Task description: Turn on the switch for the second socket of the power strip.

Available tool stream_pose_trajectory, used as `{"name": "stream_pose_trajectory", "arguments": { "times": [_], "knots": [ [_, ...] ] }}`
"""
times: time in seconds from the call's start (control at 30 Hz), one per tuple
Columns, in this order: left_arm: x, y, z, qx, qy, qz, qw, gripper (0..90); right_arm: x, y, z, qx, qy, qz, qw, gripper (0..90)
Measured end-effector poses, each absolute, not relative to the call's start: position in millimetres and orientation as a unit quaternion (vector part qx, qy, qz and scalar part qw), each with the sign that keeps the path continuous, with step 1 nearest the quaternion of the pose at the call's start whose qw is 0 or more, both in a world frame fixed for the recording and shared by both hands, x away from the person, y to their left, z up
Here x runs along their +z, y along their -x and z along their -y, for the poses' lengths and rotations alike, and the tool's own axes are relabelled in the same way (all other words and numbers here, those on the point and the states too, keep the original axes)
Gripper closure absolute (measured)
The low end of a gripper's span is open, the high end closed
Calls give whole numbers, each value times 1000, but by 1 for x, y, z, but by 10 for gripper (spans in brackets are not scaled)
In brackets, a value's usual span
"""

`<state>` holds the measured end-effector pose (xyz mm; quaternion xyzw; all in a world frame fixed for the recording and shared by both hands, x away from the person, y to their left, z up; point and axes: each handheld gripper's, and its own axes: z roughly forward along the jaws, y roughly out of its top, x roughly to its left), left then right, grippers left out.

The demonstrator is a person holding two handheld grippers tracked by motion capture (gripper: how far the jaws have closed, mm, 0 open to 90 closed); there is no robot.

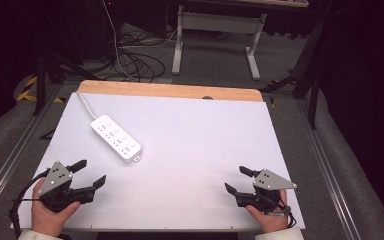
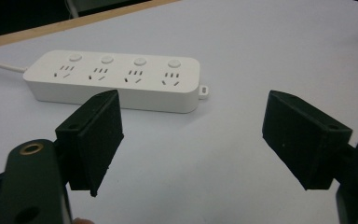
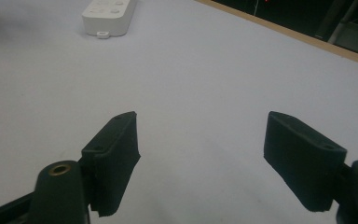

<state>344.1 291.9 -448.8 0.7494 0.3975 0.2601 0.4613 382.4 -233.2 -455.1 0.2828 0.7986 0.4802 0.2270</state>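
A white power strip (image 1: 116, 138) with several sockets lies on the white table top (image 1: 195, 150), left of centre, its cord running off toward the far left corner. My left gripper (image 1: 92, 172) rests near the front left edge, open and empty, pointing at the strip (image 2: 114, 80) a short way ahead. At the front right, my right gripper (image 1: 239, 179) is open too, with nothing between its jaws. In the right gripper view the strip's end (image 3: 108, 16) lies far off at the upper left.
A wooden strip (image 1: 170, 91) borders the table's far edge. Beyond it stand a metal table frame (image 1: 215, 35) and loose cables (image 1: 135, 60) on the floor. Metal rails run along both sides of the table.
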Motion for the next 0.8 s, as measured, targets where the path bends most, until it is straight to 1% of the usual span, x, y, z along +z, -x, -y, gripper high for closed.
{"name": "stream_pose_trajectory", "arguments": {
  "times": [0.13,0.2,0.27,0.37,0.57,0.63,0.8],
  "knots": [
    [-447,-343,-293,247,-747,-401,470,215,-455,-382,234,482,-281,-799,226,266],
    [-446,-342,-293,253,-745,-400,470,217,-455,-383,234,486,-277,-798,223,277],
    [-444,-341,-291,267,-755,-390,454,218,-455,-383,234,484,-278,-799,224,279],
    [-444,-340,-289,272,-758,-387,449,218,-455,-383,234,484,-278,-799,223,280],
    [-442,-340,-291,251,-755,-394,460,224,-456,-382,233,485,-275,-801,221,282],
    [-441,-340,-292,241,-753,-397,467,255,-455,-383,233,486,-276,-800,219,282],
    [-439,-341,-291,242,-753,-399,464,268,-456,-383,233,484,-275,-801,220,283]
  ]
}}
